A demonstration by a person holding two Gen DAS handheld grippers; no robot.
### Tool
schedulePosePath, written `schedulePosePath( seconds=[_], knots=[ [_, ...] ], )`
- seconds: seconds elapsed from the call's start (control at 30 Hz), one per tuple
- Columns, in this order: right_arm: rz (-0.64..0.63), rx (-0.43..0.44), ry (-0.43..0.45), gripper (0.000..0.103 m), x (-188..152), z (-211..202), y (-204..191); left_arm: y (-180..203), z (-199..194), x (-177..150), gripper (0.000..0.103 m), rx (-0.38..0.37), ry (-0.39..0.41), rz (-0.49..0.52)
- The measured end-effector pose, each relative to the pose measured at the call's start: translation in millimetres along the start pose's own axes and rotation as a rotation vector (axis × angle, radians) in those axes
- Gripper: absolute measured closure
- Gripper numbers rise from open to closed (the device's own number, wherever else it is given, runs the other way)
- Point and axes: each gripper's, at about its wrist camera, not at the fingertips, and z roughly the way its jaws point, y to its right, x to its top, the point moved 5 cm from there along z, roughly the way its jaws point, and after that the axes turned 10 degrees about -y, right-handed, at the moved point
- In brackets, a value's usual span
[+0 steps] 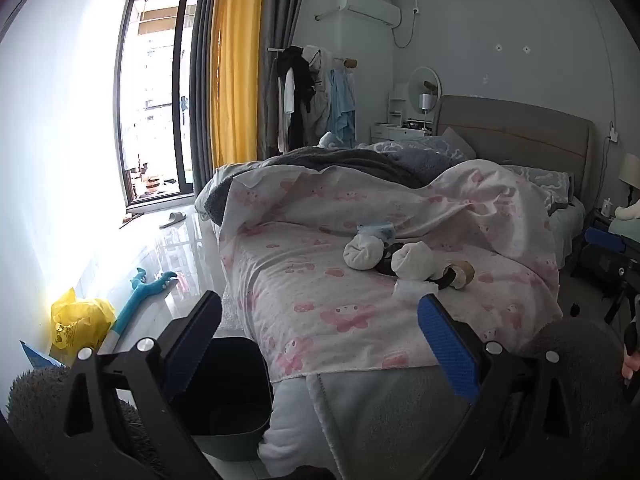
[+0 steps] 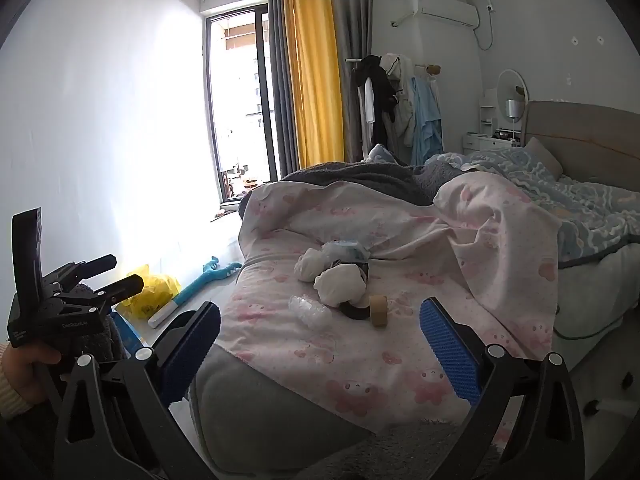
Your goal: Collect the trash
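Observation:
A small heap of trash lies on the pink-printed bed cover (image 1: pixel 320 280): two crumpled white wads (image 1: pixel 362 254) (image 2: pixel 340 282), a blue-white plastic wrapper (image 1: pixel 378 232) (image 2: pixel 348 250), a dark ring (image 2: pixel 354 310), a brown tape roll (image 1: pixel 464 274) (image 2: pixel 378 308) and a crinkled clear plastic piece (image 2: pixel 306 306). A dark bin (image 1: pixel 228 392) stands on the floor at the bed's foot, below my left gripper (image 1: pixel 320 330). Both grippers are open and empty. My right gripper (image 2: pixel 320 338) hovers over the bed's foot, short of the heap. The left gripper also shows at the left of the right wrist view (image 2: pixel 116 278).
A yellow plastic bag (image 1: pixel 80 320) (image 2: pixel 154 290) and a blue plush toy (image 1: pixel 140 296) (image 2: pixel 208 276) lie on the floor by the left wall. A slipper (image 1: pixel 172 219) lies near the balcony door. Rumpled blankets and pillows cover the far bed. A nightstand (image 1: pixel 608 236) stands right.

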Motion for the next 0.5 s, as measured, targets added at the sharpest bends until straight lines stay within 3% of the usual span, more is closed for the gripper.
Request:
schedulePosePath(
  seconds=[0.5],
  knots=[
    [-0.008,0.004,-0.003,0.002,-0.4,-1.1,-4.8,1.2,2.0,-1.3,0.003,-0.004,-0.003,0.006]
  ],
)
